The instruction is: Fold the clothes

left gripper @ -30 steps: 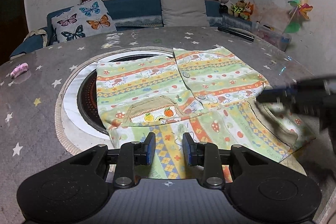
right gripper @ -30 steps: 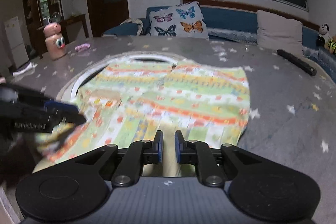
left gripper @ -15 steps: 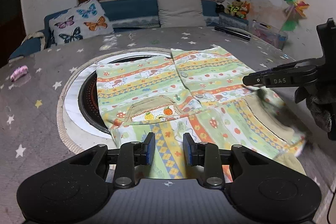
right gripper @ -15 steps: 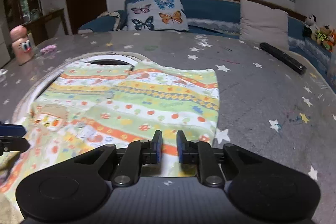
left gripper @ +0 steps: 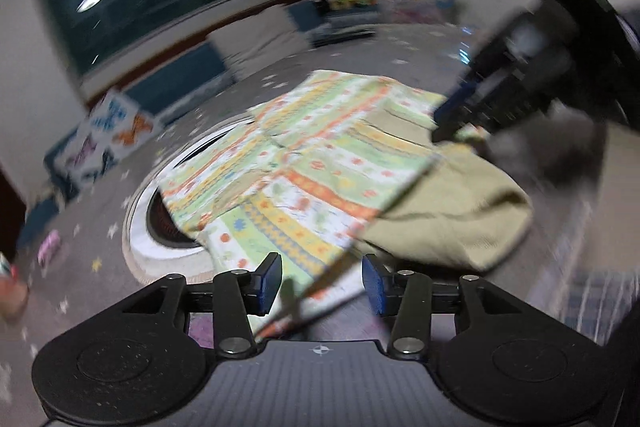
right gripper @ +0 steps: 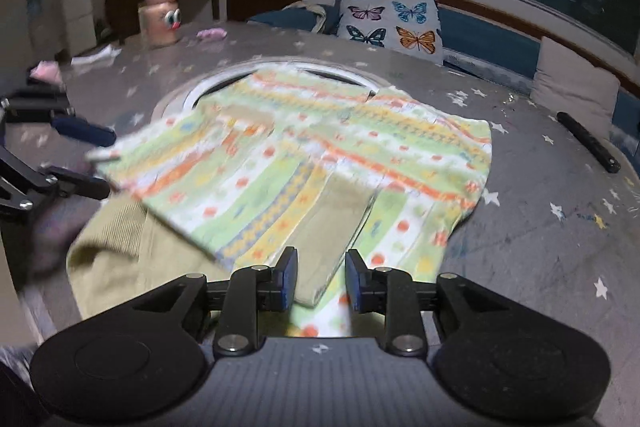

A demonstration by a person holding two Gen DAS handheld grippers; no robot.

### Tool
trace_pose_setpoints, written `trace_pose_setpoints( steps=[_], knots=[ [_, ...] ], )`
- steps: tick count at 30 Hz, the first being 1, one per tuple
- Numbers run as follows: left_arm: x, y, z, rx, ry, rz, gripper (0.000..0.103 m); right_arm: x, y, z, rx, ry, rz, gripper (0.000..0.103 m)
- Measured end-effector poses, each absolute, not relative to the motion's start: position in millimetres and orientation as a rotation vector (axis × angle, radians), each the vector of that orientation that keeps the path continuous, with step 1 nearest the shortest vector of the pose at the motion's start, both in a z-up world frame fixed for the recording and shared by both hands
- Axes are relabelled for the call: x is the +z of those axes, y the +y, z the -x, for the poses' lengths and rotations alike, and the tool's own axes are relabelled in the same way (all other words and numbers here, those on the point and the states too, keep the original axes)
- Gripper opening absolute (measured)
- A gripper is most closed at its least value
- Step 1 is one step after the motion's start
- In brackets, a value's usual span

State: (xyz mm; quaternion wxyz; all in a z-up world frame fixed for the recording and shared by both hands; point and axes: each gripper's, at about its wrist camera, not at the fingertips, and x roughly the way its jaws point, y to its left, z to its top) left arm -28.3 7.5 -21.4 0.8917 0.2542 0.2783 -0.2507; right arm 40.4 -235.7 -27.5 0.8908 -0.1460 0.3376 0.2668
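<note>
Inspector A: Left wrist view, heavily blurred. The left tool [left gripper: 322, 281] has its fingers spread apart, with the near edge of the patterned garment [left gripper: 316, 163] lying in the gap and neither pad closing on it. The garment lies on the grey star-printed tabletop [left gripper: 100, 239], partly covering a white ring [left gripper: 140, 239] set into the surface. An olive-green cloth [left gripper: 452, 215] shows beside and under the garment's right edge.

Inspector B: And the other tool in that view?

Inspector A: The right tool [left gripper: 452, 123] sits at the garment's far right edge; whether it grips the fabric cannot be told from here.

Inspector B: Right wrist view?

Inspector A: The right tool [right gripper: 321, 277] is spread open, the garment [right gripper: 320, 151] and an olive-green strip lying between the fingers, unclamped. The left tool [right gripper: 98, 163] is at the garment's left corner, fingers apart, the corner lifted near them. The olive-green cloth [right gripper: 120, 251] lies below that corner. A butterfly pillow [right gripper: 394, 25] stands beyond the tabletop [right gripper: 560, 227], a black bar [right gripper: 588, 143] at the right, a pink figure [right gripper: 160, 15] far left.
</note>
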Motion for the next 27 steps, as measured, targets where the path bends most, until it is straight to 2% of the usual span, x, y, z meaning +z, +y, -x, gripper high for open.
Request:
trace_pose_setpoints(
  steps=[5, 7, 11, 12, 14, 16, 18, 22, 27],
  knots=[
    [-31.7, -8.1, 45.2, -0.583, 0.497, -0.657, 0.054, -18.9, -238.1, -27.8, 0.558, 0.684, 0.318, 0.026],
    [-34.8, -16.3, 42.6, -0.6, 0.476, -0.659, 0.055, -16.7, -238.8, -22.2, 0.555, 0.677, 0.329, 0.034],
    [-40.6, -32.1, 35.7, -0.643, 0.451, -0.641, 0.053, -14.3, -240.9, -10.6, 0.552, 0.661, 0.369, 0.038],
    [-41.1, -34.4, 33.6, -0.648, 0.447, -0.637, 0.052, -13.8, -241.4, -7.7, 0.553, 0.657, 0.381, 0.042],
    [-40.4, -35.3, 26.6, -0.662, 0.455, -0.6, 0.04, -13.7, -243.1, -1.0, 0.559, 0.648, 0.411, 0.045],
    [-37.1, -32.5, 20.4, -0.669, 0.466, -0.546, 0.023, -15.4, -243.2, 5.8, 0.567, 0.642, 0.453, 0.048],
    [-32.0, -28.0, 13.0, -0.657, 0.473, -0.486, 0.014, -18.3, -241.4, 12.8, 0.583, 0.632, 0.501, 0.051],
    [-17.5, -17.8, -7.6, -0.627, 0.504, -0.336, 0.01, -24.8, -234.1, 23.2, 0.621, 0.592, 0.589, 0.056],
    [-3.1, -10.2, -26.3, -0.616, 0.531, -0.233, 0.009, -31.5, -215.3, 22.8, 0.661, 0.509, 0.65, 0.057]
  ],
)
